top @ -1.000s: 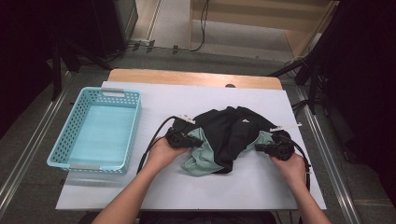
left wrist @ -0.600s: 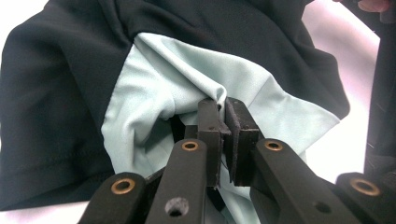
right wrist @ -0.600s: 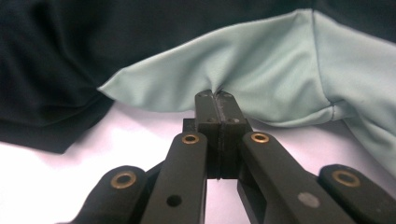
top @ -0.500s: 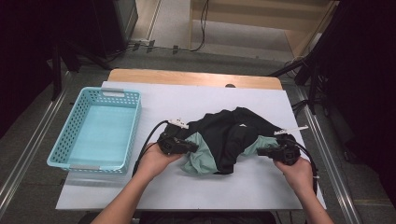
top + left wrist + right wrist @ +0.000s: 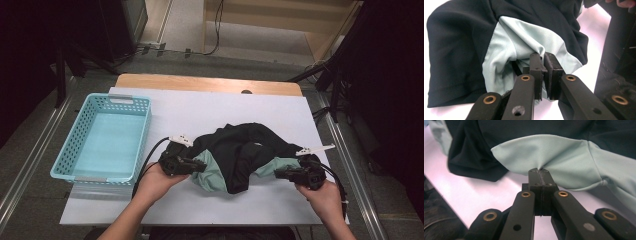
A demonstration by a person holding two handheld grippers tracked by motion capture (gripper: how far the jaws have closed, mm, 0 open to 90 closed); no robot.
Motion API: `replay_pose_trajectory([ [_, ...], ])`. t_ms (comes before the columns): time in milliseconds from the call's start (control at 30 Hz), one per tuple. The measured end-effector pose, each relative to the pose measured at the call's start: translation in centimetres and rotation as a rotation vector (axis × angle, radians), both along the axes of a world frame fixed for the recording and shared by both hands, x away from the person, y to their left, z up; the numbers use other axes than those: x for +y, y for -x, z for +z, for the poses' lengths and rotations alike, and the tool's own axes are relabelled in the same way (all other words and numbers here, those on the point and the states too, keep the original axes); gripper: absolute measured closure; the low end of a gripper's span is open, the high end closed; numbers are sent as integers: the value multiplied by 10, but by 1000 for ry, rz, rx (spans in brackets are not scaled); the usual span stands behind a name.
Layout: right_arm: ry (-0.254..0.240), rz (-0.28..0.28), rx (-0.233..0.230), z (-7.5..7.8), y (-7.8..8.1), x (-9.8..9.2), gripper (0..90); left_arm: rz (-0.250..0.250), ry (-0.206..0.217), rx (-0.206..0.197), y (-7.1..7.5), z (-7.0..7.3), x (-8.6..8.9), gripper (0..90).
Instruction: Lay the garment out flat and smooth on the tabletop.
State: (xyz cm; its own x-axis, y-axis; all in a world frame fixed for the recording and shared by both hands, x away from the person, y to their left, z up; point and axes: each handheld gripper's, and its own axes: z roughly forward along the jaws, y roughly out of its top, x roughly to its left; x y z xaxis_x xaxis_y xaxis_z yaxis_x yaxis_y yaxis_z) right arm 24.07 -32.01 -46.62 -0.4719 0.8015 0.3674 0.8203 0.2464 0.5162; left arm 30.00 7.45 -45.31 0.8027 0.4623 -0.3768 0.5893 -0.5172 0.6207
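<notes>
While each hand-held gripper, left (image 5: 200, 166) and right (image 5: 278, 173), grasps the black-and-green garment (image 5: 240, 155) on the counter (image 5: 200, 107), folding seems just begun, the basket (image 5: 102, 175) at left unused.

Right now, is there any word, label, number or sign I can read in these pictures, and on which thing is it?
None: no readable text on the black and mint garment, the blue basket, the white table, the left gripper or the right gripper.
</notes>
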Motion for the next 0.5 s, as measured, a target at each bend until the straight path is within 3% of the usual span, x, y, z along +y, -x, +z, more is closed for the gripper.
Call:
replay_pose_trajectory([
  [167,28,21,-11,2,10,4,877,6,9,-7,4,5,2,857],
  [333,28,26,-32,7,18,7,867,-36,12,-7,12,8,-2,858],
  [500,-19,-20,-76,11,20,1,694,-16,15,-28,12,10,-1,813],
])
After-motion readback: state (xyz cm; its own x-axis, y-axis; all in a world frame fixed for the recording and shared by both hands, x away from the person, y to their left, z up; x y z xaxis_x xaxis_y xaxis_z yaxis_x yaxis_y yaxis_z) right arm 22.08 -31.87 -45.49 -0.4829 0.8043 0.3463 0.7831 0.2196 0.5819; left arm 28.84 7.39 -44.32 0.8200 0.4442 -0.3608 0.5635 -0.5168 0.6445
